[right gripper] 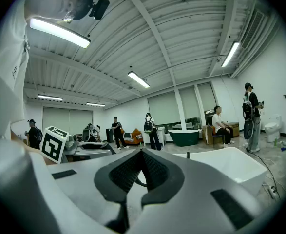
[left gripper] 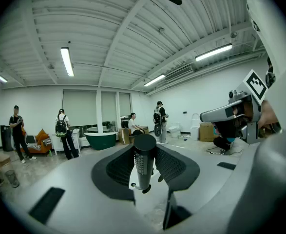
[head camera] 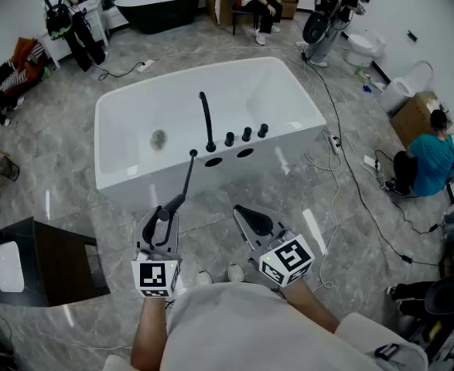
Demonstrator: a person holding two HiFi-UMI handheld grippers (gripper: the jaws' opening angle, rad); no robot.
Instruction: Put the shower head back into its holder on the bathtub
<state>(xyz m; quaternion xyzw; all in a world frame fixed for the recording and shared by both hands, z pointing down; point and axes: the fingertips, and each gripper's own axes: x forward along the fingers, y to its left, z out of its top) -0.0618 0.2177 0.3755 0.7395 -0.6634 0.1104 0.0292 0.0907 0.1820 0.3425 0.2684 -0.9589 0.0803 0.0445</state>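
Note:
In the head view I stand before a white bathtub [head camera: 298, 97] with a black spout [head camera: 206, 118] and three knobs [head camera: 246, 134] on its near rim. Two dark oval holder openings [head camera: 213, 161] sit just in front of them. My left gripper [head camera: 165, 213] is shut on the handle of the slim black shower head [head camera: 185, 186], which slants up toward the rim. In the left gripper view the handle [left gripper: 143, 162] stands end-on between the pads. My right gripper [head camera: 246, 211] hangs beside it, shut and holding nothing; its pads [right gripper: 133, 169] meet in the right gripper view.
A dark cabinet with a white basin [head camera: 41, 265] stands at my left. Cables [head camera: 350, 176] trail over the grey floor right of the tub. A crouching person in teal [head camera: 428, 161] and boxes are at the right; several people and a dark tub [head camera: 161, 6] are behind.

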